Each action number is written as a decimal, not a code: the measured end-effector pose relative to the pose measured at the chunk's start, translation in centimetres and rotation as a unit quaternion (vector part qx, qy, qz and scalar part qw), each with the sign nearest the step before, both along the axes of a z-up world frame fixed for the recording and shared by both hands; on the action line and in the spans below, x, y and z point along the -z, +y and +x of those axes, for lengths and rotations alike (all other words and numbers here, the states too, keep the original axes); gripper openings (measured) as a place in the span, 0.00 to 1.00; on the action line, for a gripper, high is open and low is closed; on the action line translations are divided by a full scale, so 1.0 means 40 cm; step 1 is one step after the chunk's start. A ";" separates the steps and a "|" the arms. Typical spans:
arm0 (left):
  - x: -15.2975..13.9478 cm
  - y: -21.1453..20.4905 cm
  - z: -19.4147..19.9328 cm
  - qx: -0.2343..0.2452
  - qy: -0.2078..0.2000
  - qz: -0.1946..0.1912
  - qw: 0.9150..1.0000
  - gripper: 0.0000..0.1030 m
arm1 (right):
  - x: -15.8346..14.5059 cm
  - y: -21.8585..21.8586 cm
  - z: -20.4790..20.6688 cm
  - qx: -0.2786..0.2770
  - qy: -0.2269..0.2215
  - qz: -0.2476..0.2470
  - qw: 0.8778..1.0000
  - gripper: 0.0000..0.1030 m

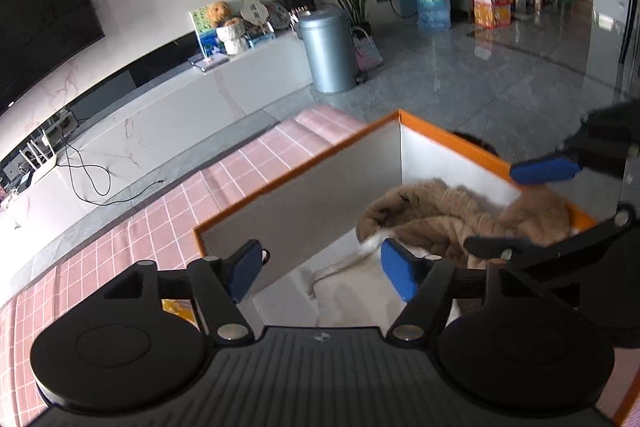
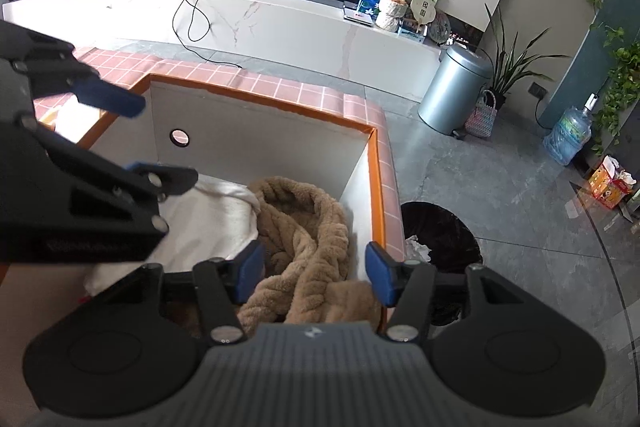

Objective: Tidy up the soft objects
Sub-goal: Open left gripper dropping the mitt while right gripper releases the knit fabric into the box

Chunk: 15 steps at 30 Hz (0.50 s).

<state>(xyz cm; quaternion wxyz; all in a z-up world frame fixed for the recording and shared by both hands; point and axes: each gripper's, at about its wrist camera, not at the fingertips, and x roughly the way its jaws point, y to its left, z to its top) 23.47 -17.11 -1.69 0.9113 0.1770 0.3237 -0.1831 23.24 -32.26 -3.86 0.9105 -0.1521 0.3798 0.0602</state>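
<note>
An orange-rimmed box (image 1: 400, 114) (image 2: 376, 179) with pale inner walls stands on a pink checked cloth (image 1: 140, 239). Inside it a brown fluffy fabric (image 1: 440, 215) (image 2: 304, 227) lies bunched beside a white cloth (image 1: 352, 283) (image 2: 208, 215). My left gripper (image 1: 322, 273) is open over the box's near left part, with only the white cloth below it and nothing between its pads. It also shows at the left of the right wrist view, left gripper (image 2: 142, 141). My right gripper (image 2: 316, 277) is open above the brown fabric, pads apart from it. Its blue fingertips (image 1: 546, 169) enter the left wrist view from the right.
A black-lined bin (image 2: 440, 227) stands on the grey floor right of the box. Further off are a silver pedal bin (image 1: 328, 51) (image 2: 452, 95), a water bottle (image 2: 568, 135) and a long white TV bench (image 2: 260, 15). A yellow item (image 1: 176, 307) lies left of the box.
</note>
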 end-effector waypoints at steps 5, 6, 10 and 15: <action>-0.038 0.027 -0.031 -0.005 -0.019 -0.025 1.000 0.79 | -0.017 0.005 -0.026 -0.004 -0.009 -0.005 1.000 0.59; -0.048 0.031 -0.036 -0.007 -0.022 -0.030 0.999 0.79 | -0.022 0.005 -0.034 -0.005 -0.011 -0.006 1.000 0.60; -0.084 0.065 -0.070 -0.020 -0.042 -0.059 0.997 0.79 | -0.051 0.015 -0.071 -0.003 -0.026 0.000 1.000 0.60; -0.123 0.128 -0.115 -0.038 -0.059 -0.101 0.992 0.79 | -0.096 0.041 -0.130 -0.002 -0.055 0.019 0.998 0.61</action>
